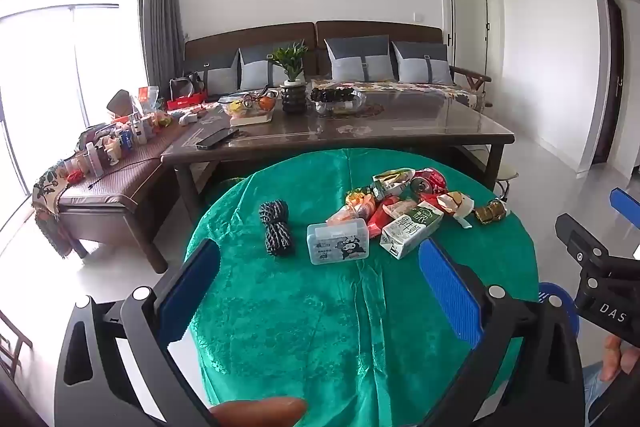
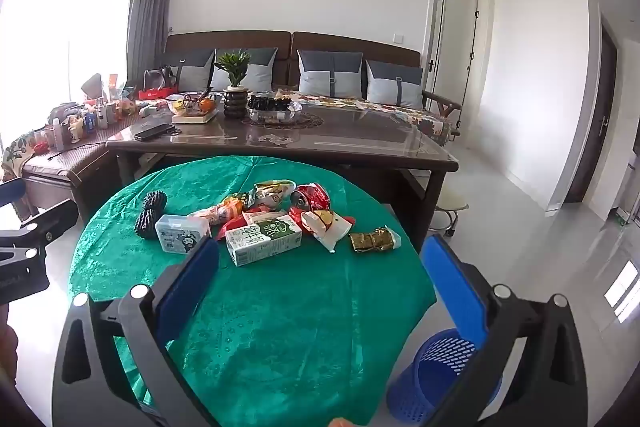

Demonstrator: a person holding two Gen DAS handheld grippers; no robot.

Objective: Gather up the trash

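A pile of trash lies on the round table with a green cloth (image 1: 320, 315) (image 2: 280, 307): a green-white milk carton (image 1: 412, 233) (image 2: 264, 239), a crushed red can (image 1: 430, 181) (image 2: 314, 197), snack wrappers (image 1: 360, 207) (image 2: 272, 189), a white-red wrapper (image 2: 330, 225) and a gold wrapper (image 1: 491, 211) (image 2: 374, 239). A clear plastic box (image 1: 338, 242) (image 2: 181, 233) and a dark rope bundle (image 1: 276, 233) (image 2: 151, 213) lie beside them. My left gripper (image 1: 320, 267) and right gripper (image 2: 320, 263) are open and empty, hovering near the table's front.
A blue perforated waste basket (image 2: 444, 375) stands on the floor right of the table. A dark coffee table (image 1: 340, 135) with bowls and a plant, a sofa (image 1: 320, 63) and a cluttered bench (image 1: 112, 163) lie behind.
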